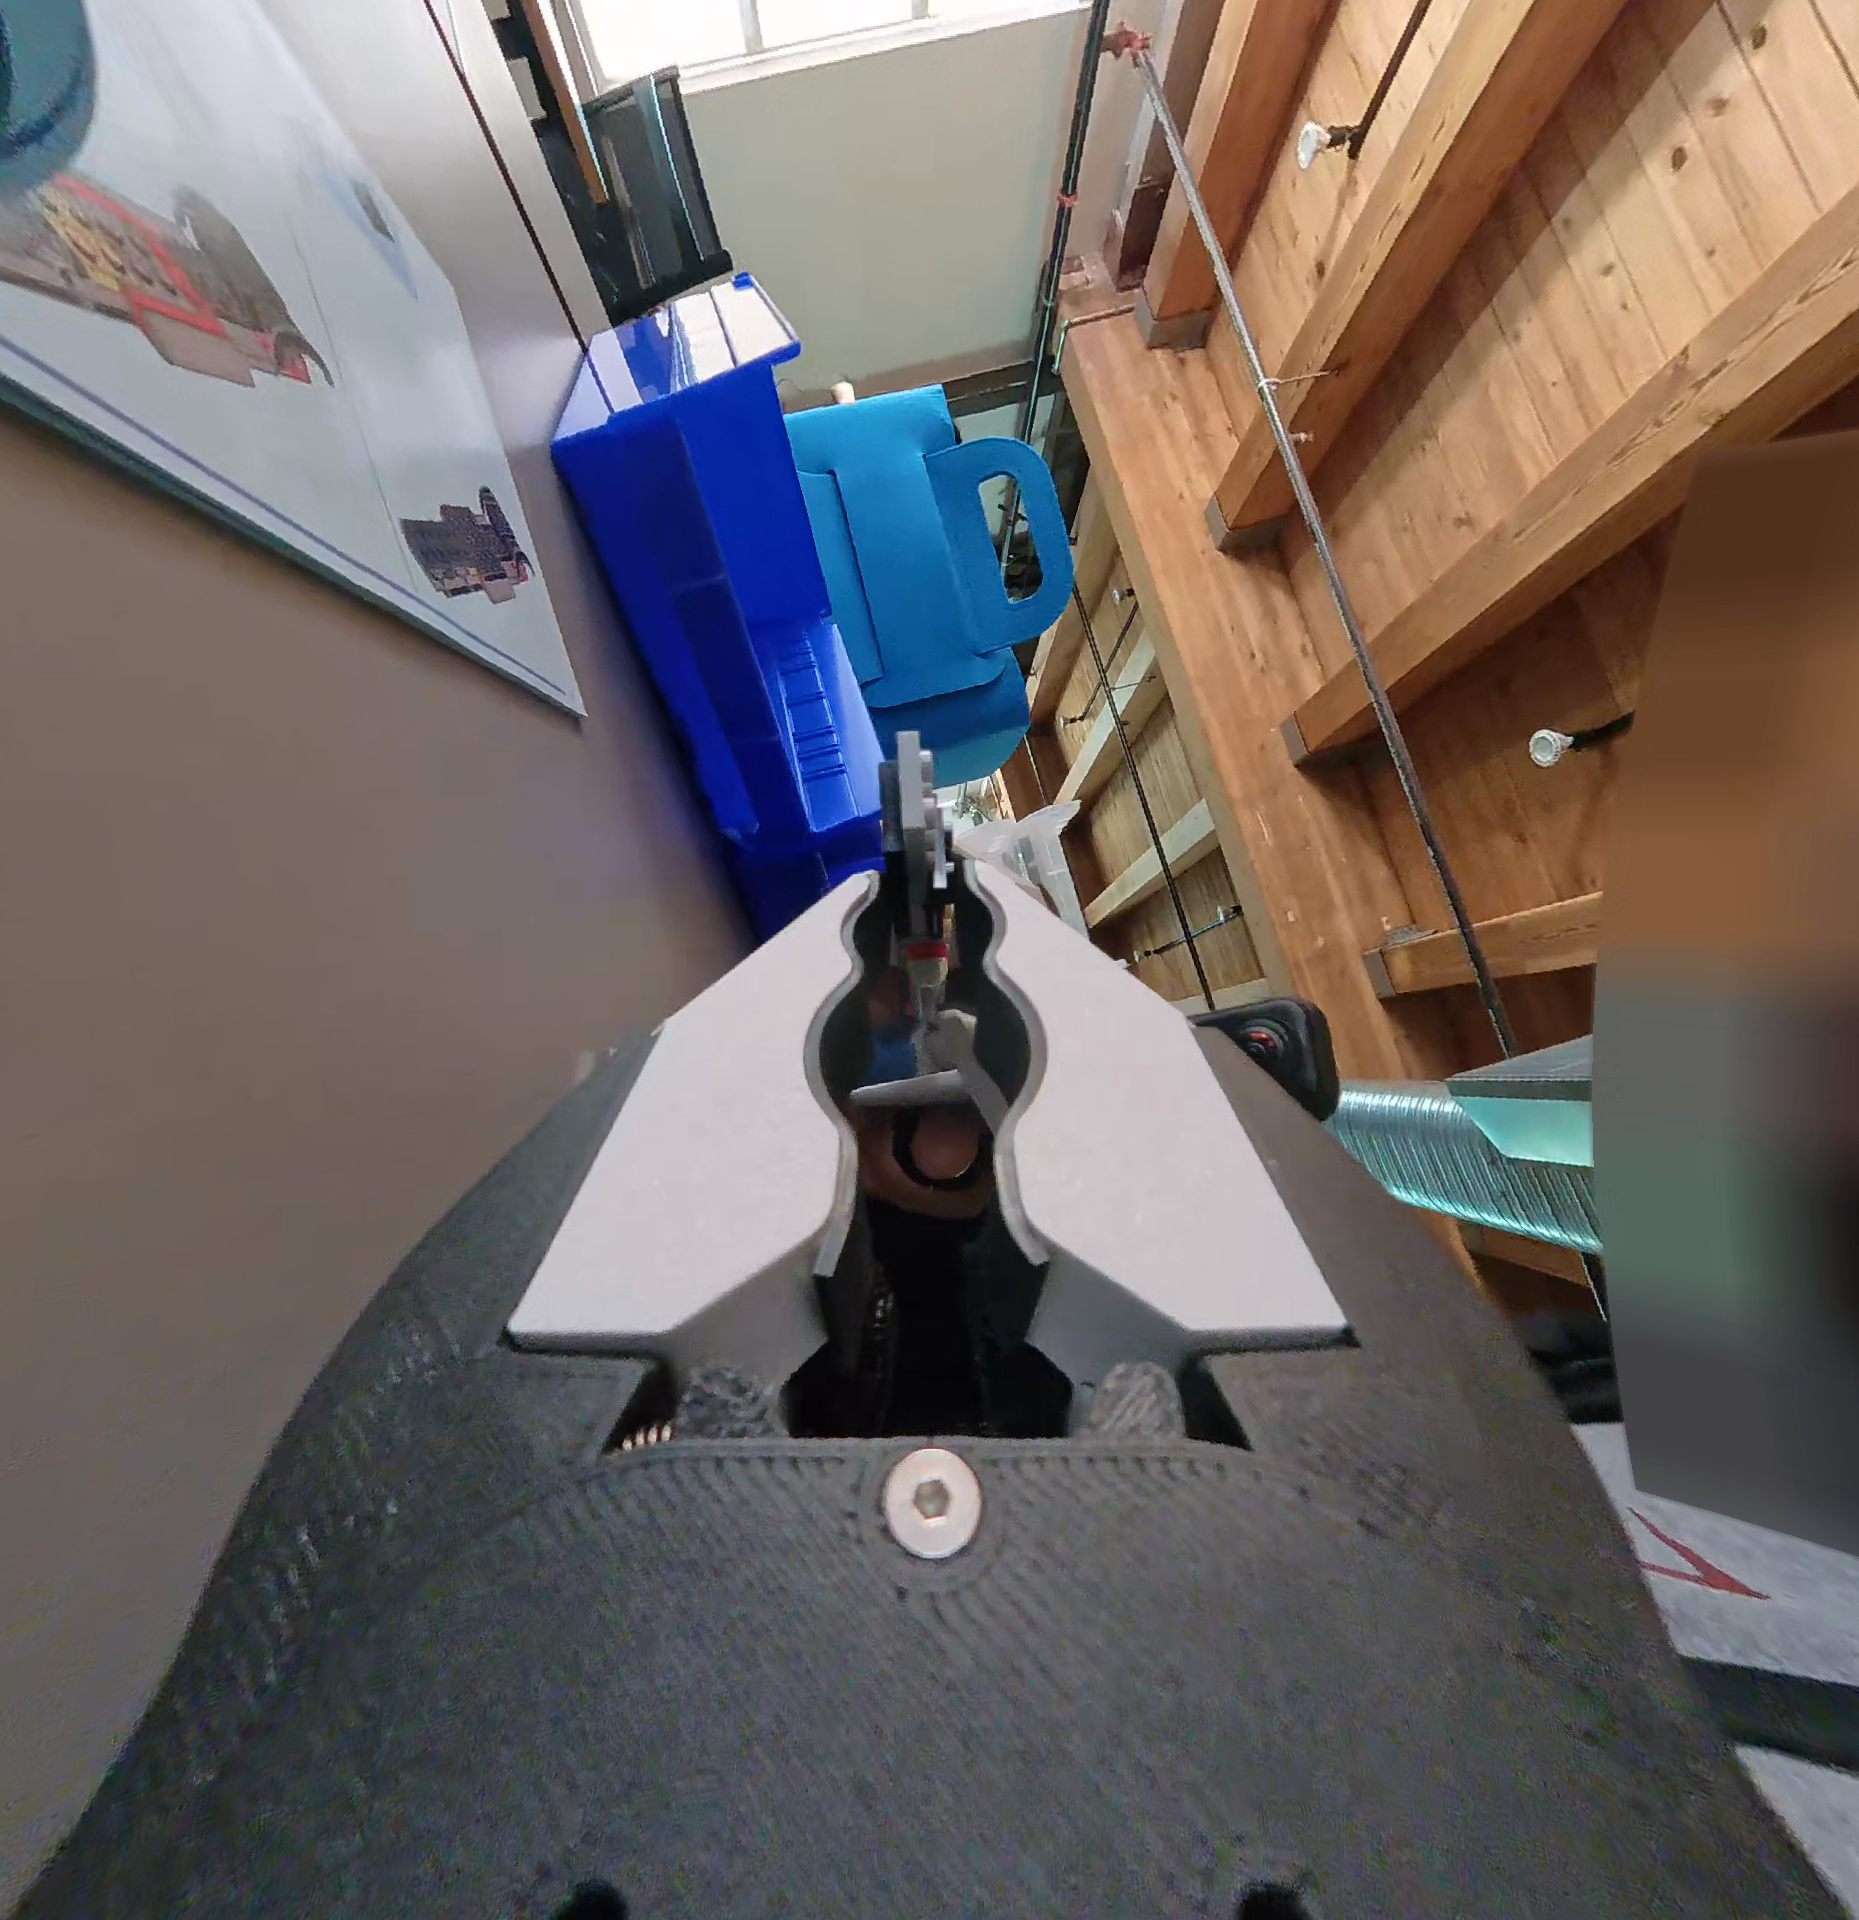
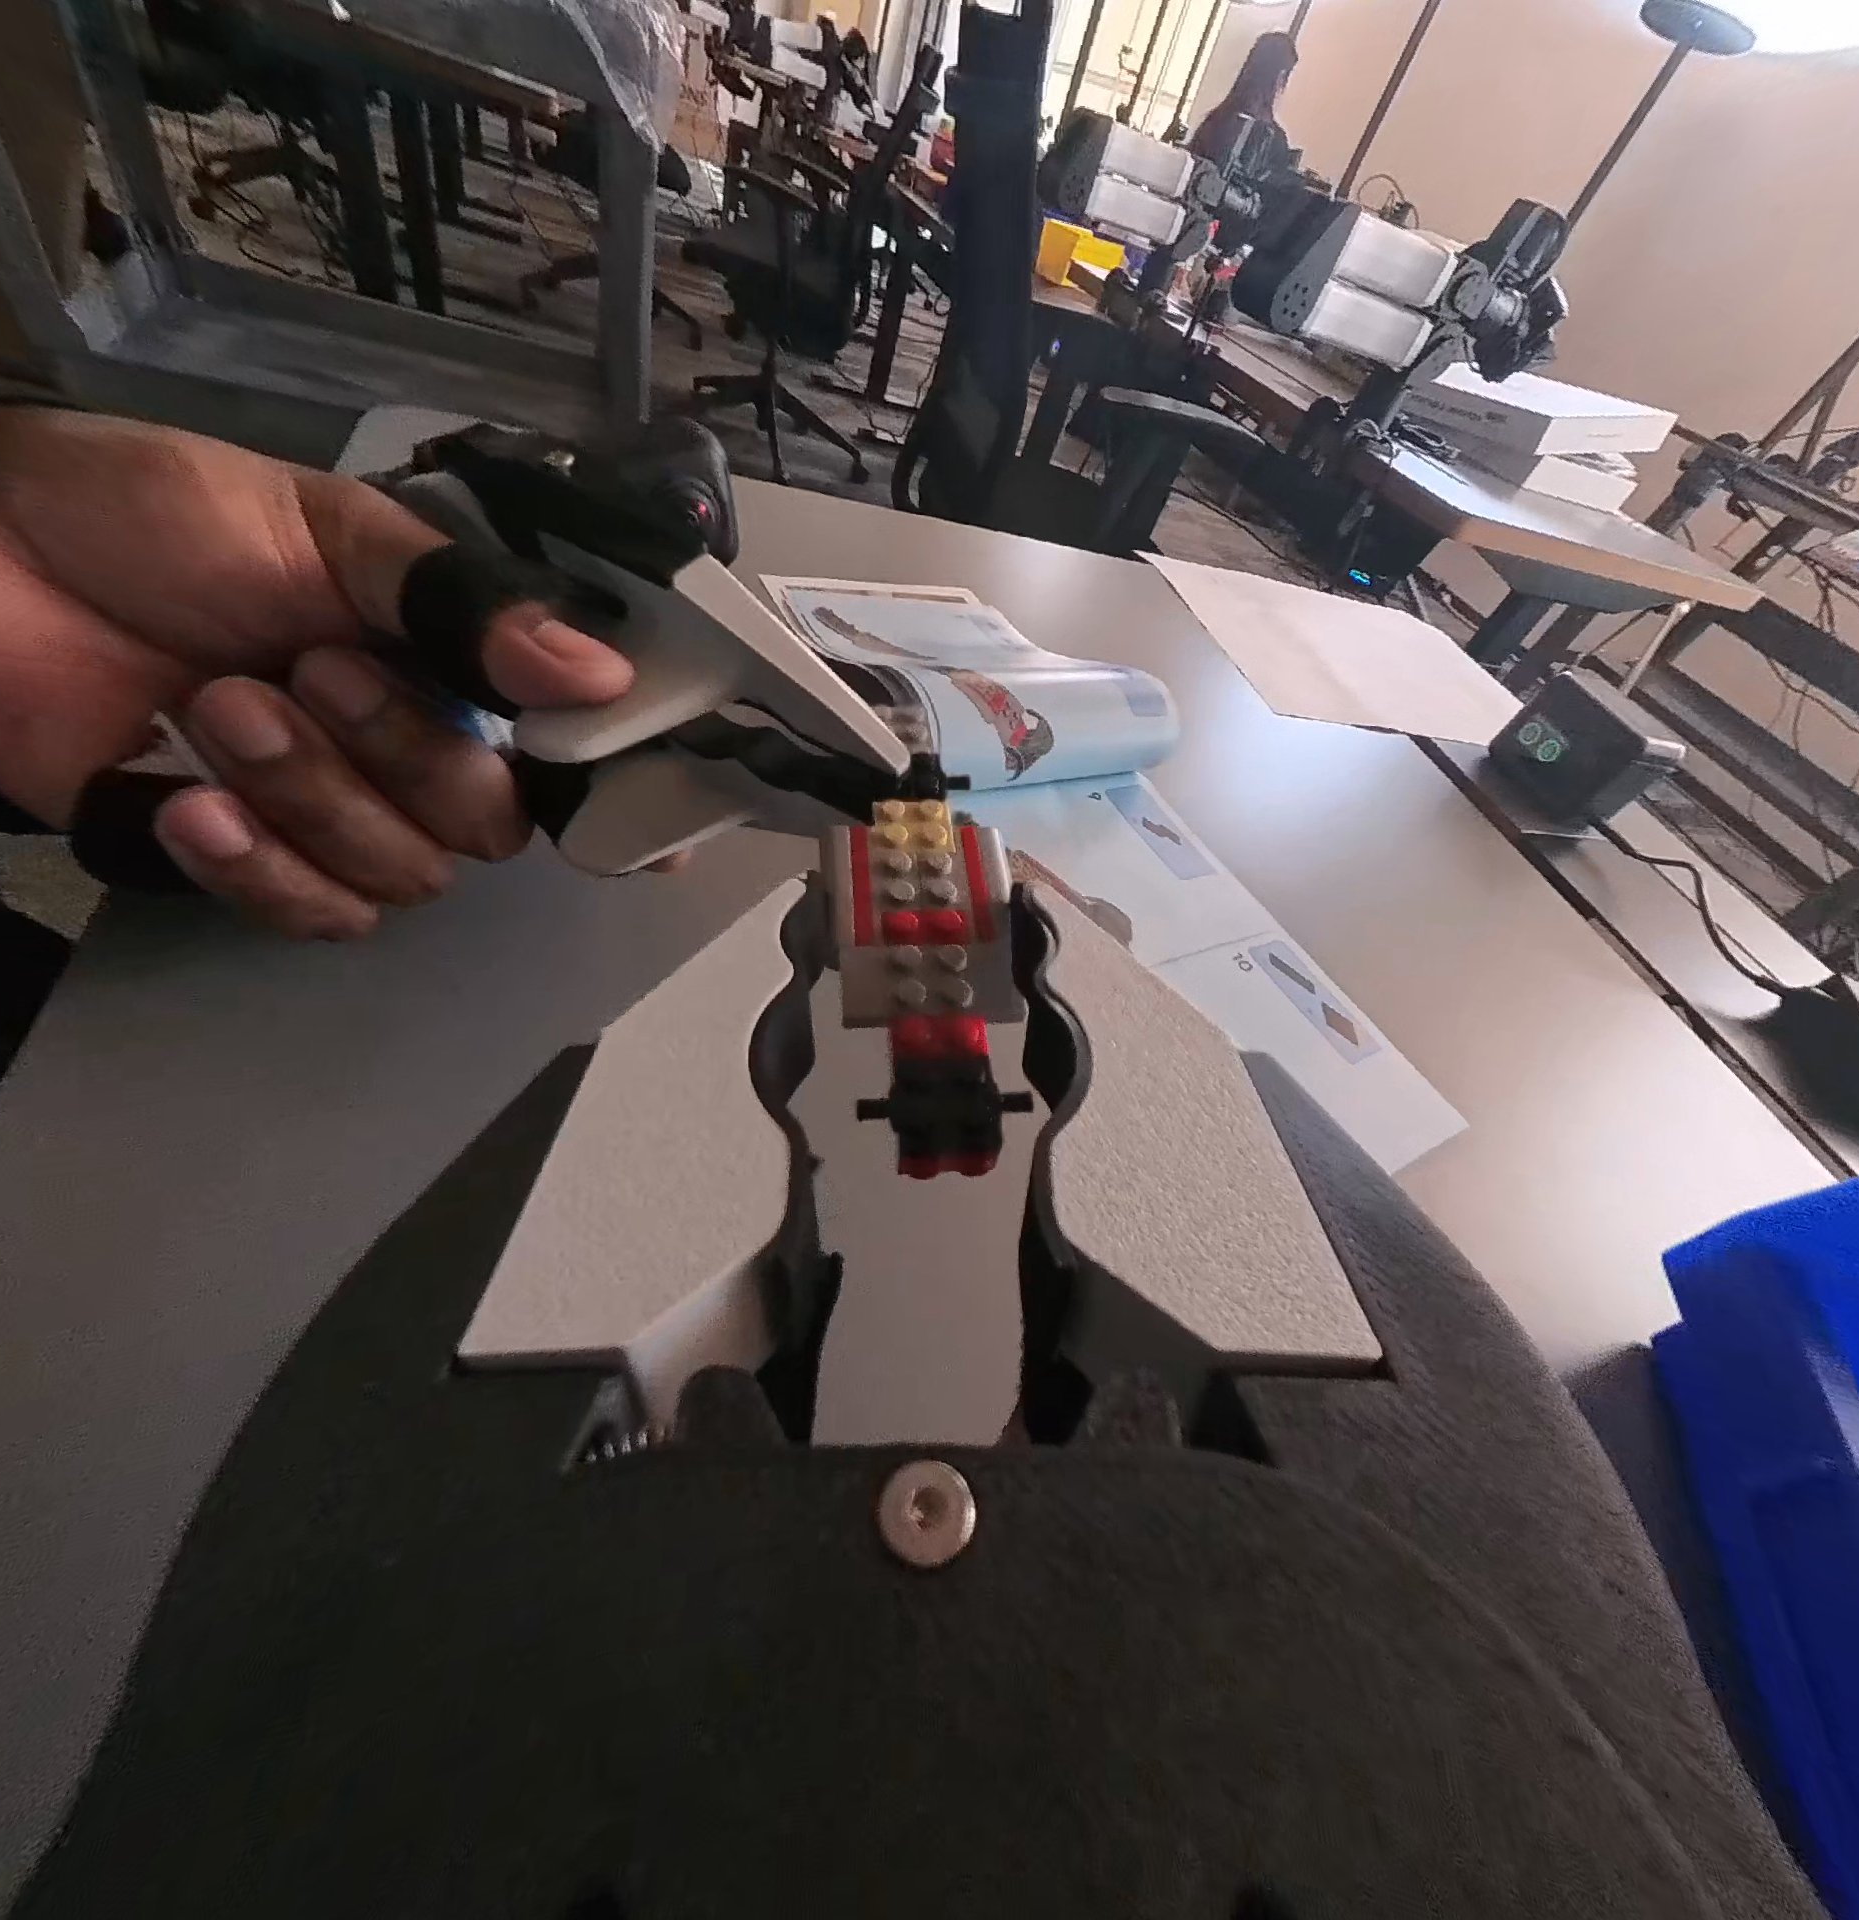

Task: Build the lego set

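A small lego model [image 2: 925, 971] of grey, red, tan and black bricks is held in the air above the grey table [image 2: 281, 1091]. My right gripper [image 2: 914, 904] is shut on its grey middle section, studs facing the camera. My left gripper [image 2: 909, 767], held by a hand, comes in from the left, and its tips pinch the far end of the model at a small black part. In the left wrist view the left gripper [image 1: 917, 881] is nearly closed, with the model [image 1: 909, 795] seen edge-on between and beyond its tips.
An open instruction booklet [image 2: 1060, 717] lies on the table behind the model, also in the left wrist view [image 1: 229, 343]. A blue bin [image 2: 1787, 1507] stands at the right, also in the left wrist view [image 1: 696, 540]. A white sheet [image 2: 1320, 644] and a small black device [image 2: 1569, 748] lie farther back. My two grippers' fingertips are within a few centimetres of each other.
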